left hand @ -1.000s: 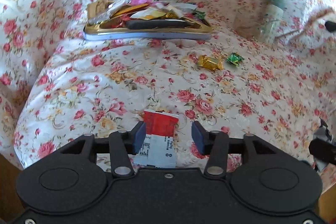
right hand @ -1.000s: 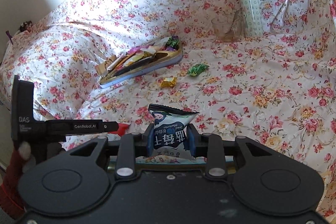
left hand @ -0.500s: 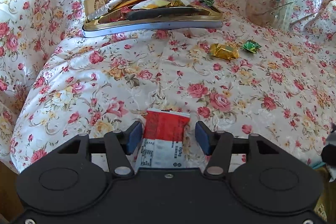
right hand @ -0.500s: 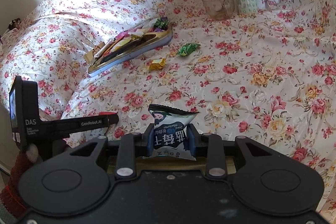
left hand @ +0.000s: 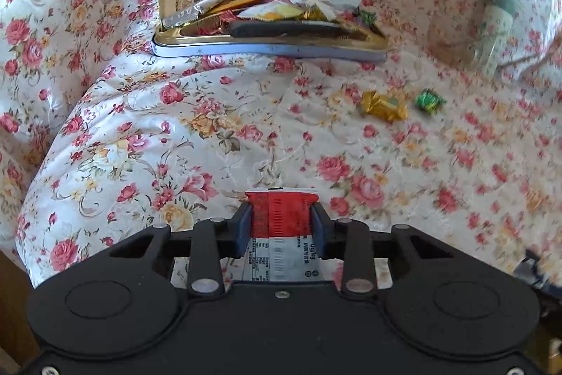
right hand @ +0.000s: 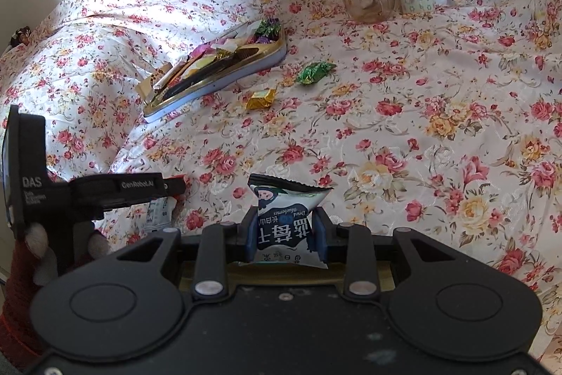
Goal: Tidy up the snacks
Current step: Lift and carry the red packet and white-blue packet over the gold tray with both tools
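Right wrist: candies (right hand: 260,99) beside tin (right hand: 224,80).

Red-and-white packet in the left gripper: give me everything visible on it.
The packet is a flat, glossy sachet, red on its upper half and white below with small dark print, with a thin white sealed edge on top. It stands roughly upright between the blue pads of the left gripper, whose jaws have just closed onto its sides. Its lower end is hidden behind the gripper body. Behind it lies the floral cloth; whether it touches the cloth cannot be told. From the right wrist view only slivers show.
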`<state>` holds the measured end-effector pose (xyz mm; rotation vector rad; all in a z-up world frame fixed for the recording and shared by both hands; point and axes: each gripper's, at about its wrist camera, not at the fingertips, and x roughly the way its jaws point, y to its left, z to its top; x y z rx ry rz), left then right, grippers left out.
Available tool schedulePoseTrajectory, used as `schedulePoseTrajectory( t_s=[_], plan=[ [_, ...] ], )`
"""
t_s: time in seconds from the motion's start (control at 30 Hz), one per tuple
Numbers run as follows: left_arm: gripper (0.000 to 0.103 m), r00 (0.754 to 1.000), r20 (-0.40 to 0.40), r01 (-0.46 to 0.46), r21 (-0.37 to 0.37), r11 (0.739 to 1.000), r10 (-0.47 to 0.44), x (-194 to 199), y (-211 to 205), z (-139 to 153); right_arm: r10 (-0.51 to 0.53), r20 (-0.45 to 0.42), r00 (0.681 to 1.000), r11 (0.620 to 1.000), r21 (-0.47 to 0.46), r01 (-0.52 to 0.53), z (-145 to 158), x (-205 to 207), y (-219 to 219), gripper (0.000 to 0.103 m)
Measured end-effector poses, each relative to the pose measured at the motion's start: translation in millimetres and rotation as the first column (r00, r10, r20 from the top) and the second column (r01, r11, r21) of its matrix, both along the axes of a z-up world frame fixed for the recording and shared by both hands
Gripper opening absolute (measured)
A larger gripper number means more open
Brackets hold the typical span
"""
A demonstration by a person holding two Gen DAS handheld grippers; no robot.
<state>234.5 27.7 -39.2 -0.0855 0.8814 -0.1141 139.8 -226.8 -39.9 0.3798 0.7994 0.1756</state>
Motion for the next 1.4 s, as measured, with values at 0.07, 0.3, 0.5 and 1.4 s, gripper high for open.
schedulePoseTrajectory(
  t_s=[0.07, 0.3, 0.5, 1.4],
  plan=[
    [0.043, 1.0, 0.011, -0.006, -0.018, 1.0, 0.006, -4.2, -0.5, 10.8, -0.004, 0.013, 1.0, 1.0, 0.002, 0.004, 4.4, -2.4, -1.2, 0.034],
    [0.043, 0.997, 0.075, 0.019, -0.027, 0.999, -0.017, -41.2, -11.9, 54.4, -0.015, 0.067, 0.998, 1.0, 0.007, 0.015, 23.5, -18.4, -4.8, 0.034],
    [0.043, 0.995, 0.091, 0.044, 0.037, 0.998, -0.047, -83.8, -27.3, 69.3, -0.026, 0.114, 0.993, 0.999, 0.031, 0.023, 38.6, -45.5, -8.1, 0.034],
    [0.043, 0.993, -0.045, -0.098, 0.141, 0.985, 0.105, -206.5, -24.7, 26.2, -0.123, 0.097, 0.988, 0.991, 0.058, 0.118, 60.3, -173.7, 2.1, 0.034]
  ],
)
